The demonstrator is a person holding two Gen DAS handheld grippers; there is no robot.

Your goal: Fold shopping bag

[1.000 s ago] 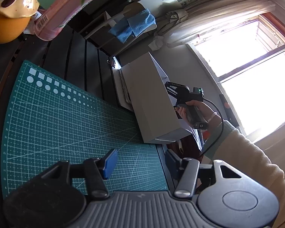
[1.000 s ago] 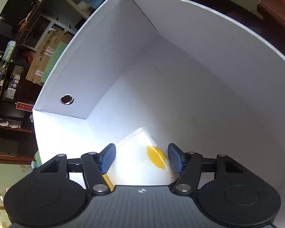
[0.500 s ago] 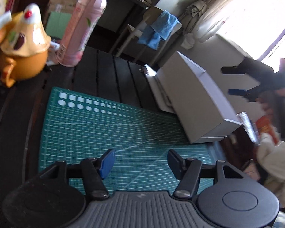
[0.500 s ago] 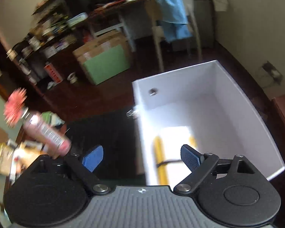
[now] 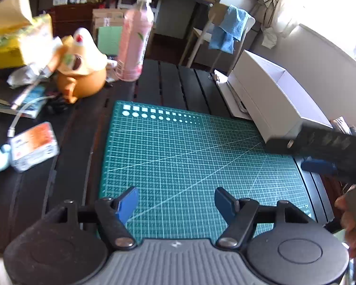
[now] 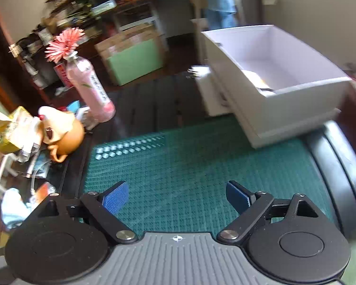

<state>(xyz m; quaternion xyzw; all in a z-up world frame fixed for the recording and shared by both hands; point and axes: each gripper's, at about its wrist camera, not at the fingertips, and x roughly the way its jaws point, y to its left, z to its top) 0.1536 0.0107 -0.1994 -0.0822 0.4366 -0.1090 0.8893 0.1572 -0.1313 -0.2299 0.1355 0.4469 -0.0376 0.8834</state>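
Hovering over the green cutting mat [image 5: 189, 156], the left gripper [image 5: 175, 201] has its blue pads spread wide with nothing between them, and the right gripper [image 6: 175, 197] is likewise released and empty above the same mat. No unfolded shopping bag lies on the mat; the only candidate I can see is a pale, yellow-marked item inside the white box [image 6: 284, 76] at the mat's far right corner, partly hidden by the box wall, so I cannot say for certain that it is the bag. Judging from this, the step in hand is fetching that item and laying it flat on the mat. To do it well, the right gripper should enter the box from above, clear of the near wall, pinch one edge rather than a bunched middle, and lift straight up before swinging over. The mat gives broad open room in the middle, but its right edge sits just beside the box, and beyond its left edge stand a pink bottle [image 5: 135, 45] with a flower, an orange teapot [image 5: 80, 71] and loose packets, so any spreading motion should stay central and low
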